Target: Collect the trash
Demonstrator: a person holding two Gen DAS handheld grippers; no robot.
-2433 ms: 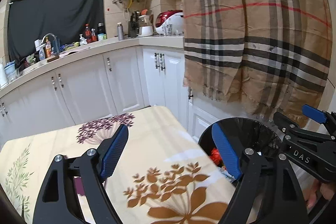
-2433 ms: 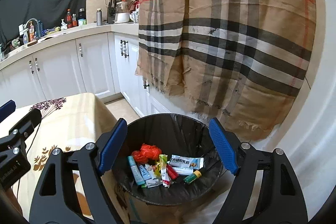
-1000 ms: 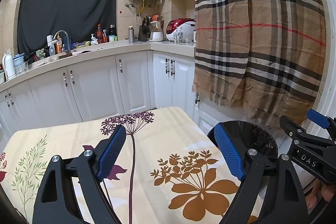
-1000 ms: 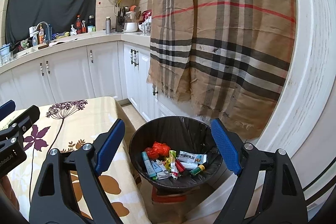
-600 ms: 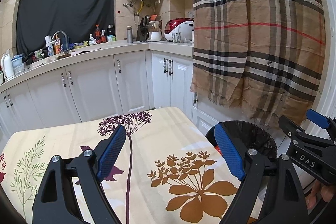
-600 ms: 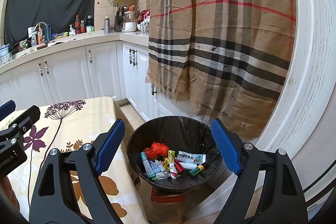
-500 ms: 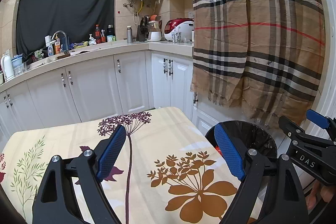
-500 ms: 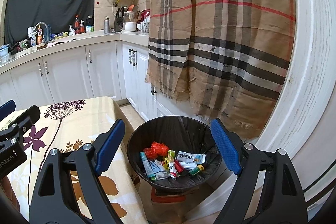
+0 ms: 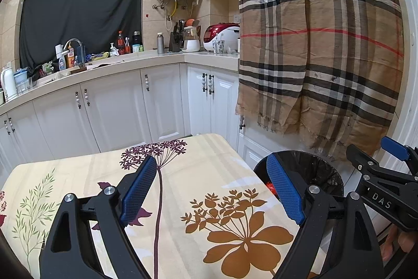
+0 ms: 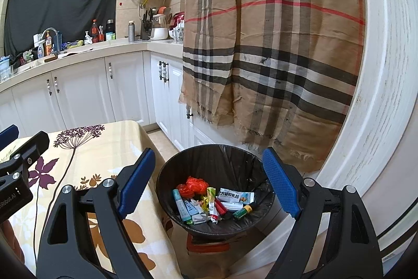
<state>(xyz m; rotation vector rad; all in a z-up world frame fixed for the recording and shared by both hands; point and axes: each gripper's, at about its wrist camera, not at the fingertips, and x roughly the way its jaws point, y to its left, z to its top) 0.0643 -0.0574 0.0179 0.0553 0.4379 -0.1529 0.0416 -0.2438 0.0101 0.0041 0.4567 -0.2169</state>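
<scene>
A round black-lined trash bin [image 10: 183, 164] stands on the floor just past the table's right edge; its rim also shows in the left wrist view as the bin [image 9: 313, 164]. Inside lie several pieces of trash: a red crumpled wrapper [image 10: 194, 183], a white packet [image 10: 235, 196], a teal tube [image 10: 181, 205] and a green battery [image 10: 241, 212]. My right gripper [image 10: 211, 183] hangs open above the bin, nothing between its blue pads. My left gripper [image 9: 209, 190] stands open over the floral tablecloth [image 9: 183, 187], also empty. The right gripper's body [image 9: 378, 182] appears at the right of the left wrist view.
A plaid tan cloth [image 10: 274, 43] hangs behind the bin against a white door frame [image 10: 378, 96]. White kitchen cabinets [image 9: 117, 109] and a cluttered counter [image 9: 104, 62] run along the back. A red stool or stand [image 10: 206, 245] sits under the bin.
Over the last second nothing has visibly moved. Compared with the oldest frames, both grippers have pulled back and up from the bin, so more of the table and bin shows.
</scene>
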